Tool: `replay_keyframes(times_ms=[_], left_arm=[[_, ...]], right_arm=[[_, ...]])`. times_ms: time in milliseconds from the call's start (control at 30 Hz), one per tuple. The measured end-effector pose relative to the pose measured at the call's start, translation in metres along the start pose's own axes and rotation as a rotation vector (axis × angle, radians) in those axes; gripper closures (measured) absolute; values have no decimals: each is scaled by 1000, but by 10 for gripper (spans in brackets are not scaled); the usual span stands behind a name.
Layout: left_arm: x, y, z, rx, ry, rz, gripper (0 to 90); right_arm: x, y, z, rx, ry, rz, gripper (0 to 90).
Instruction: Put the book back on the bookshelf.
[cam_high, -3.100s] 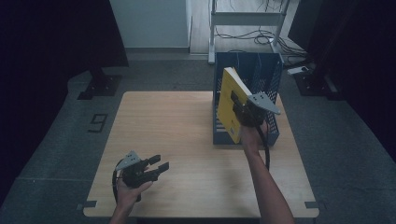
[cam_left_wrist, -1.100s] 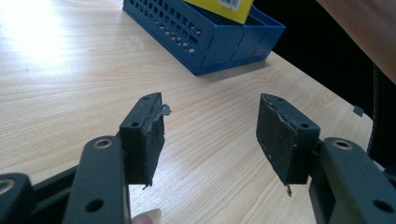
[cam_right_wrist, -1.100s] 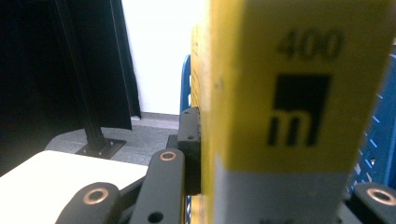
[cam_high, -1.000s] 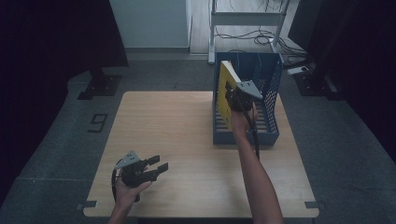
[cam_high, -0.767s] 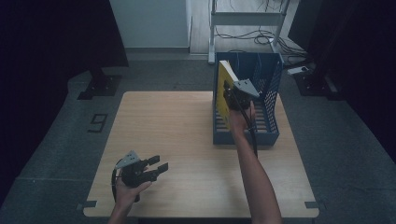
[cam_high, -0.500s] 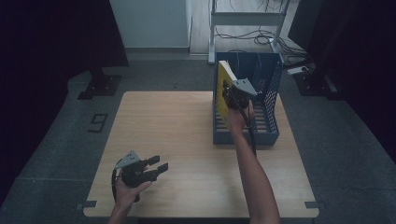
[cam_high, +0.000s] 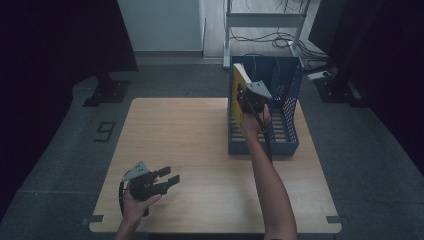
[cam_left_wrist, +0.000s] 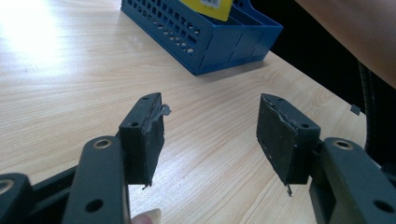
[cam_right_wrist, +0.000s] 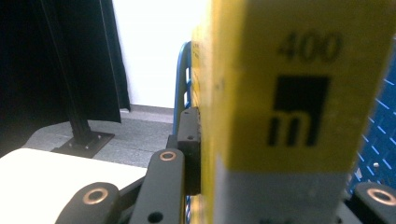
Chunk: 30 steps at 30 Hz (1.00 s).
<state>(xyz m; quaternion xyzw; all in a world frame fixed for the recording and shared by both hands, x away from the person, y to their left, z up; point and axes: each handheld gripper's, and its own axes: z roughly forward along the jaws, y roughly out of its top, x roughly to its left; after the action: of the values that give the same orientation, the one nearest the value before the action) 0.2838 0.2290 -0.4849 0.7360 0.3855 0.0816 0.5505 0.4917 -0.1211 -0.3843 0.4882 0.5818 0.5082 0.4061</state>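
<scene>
Currently: yellow book (cam_high: 238, 95), upright in the left compartment of the blue file rack (cam_high: 285, 142), pinched by the right gripper (cam_high: 248, 99). Left gripper (cam_high: 161, 181), jaws spread, empty, above the wooden table (cam_high: 200, 150).

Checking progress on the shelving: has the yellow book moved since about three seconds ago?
Yes. The yellow book, in the right gripper, has shifted toward the blue rack's far end and now stands more upright.

A light wooden desk (cam_high: 200, 145) is standing on grey carpet (cam_high: 75, 150), dark curtains (cam_high: 55, 45) hanging beside a white wall (cam_high: 160, 25).
</scene>
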Motion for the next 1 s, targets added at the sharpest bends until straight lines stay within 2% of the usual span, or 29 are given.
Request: replay_keyframes(times_ms=[367, 1000], left_arm=[[1, 0, -1, -5, 0, 0, 416], [2, -1, -2, -6, 4, -3, 415]], right_arm=[[-4, -7, 15, 17, -18, 15, 740], [-2, -21, 32, 49, -33, 11, 736]])
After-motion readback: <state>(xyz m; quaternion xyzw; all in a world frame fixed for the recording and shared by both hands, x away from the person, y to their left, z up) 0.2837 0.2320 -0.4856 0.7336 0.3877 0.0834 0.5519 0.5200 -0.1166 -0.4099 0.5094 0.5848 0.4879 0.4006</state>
